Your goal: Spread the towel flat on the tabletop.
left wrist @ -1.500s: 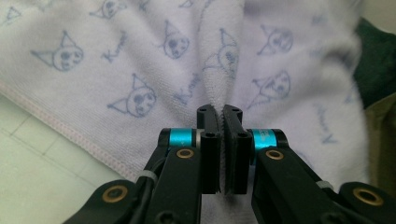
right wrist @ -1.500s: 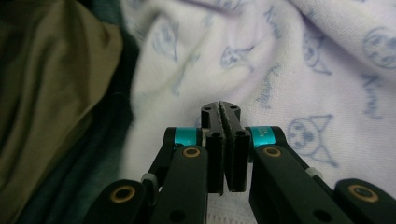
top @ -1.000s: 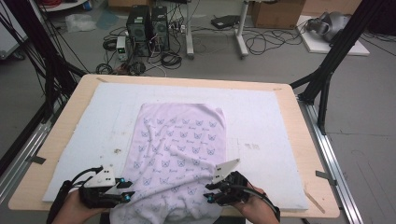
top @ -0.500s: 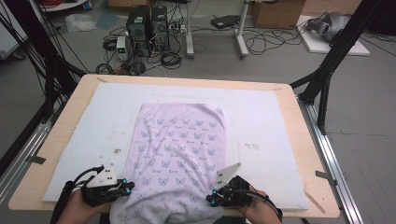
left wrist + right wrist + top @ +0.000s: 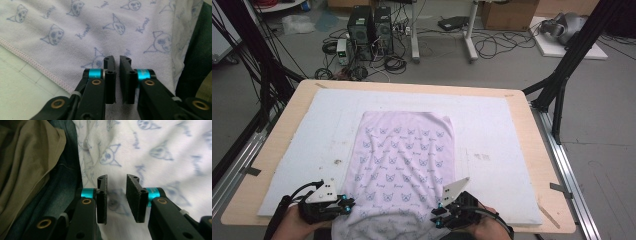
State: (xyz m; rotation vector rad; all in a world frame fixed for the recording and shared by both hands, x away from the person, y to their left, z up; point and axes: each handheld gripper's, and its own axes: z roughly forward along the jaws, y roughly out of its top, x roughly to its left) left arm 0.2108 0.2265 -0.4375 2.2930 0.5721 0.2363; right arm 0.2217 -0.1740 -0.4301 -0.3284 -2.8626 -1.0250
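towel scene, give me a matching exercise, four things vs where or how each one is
Things:
1. towel
2. left gripper
3. right gripper
4. computer towers

Places or states:
A. on the floor beyond the table
B. jaws apart with a clear gap, over the towel beside dark cloth
C. spread on the white mat, near edge hanging off the table
D. jaws nearly together, nothing pinched, over the towel near its stitched hem

Pairs: 1-C, 2-D, 3-B, 4-A

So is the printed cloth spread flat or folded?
Mostly spread: the cloth lies flat on the table, its near end hanging over the edge.
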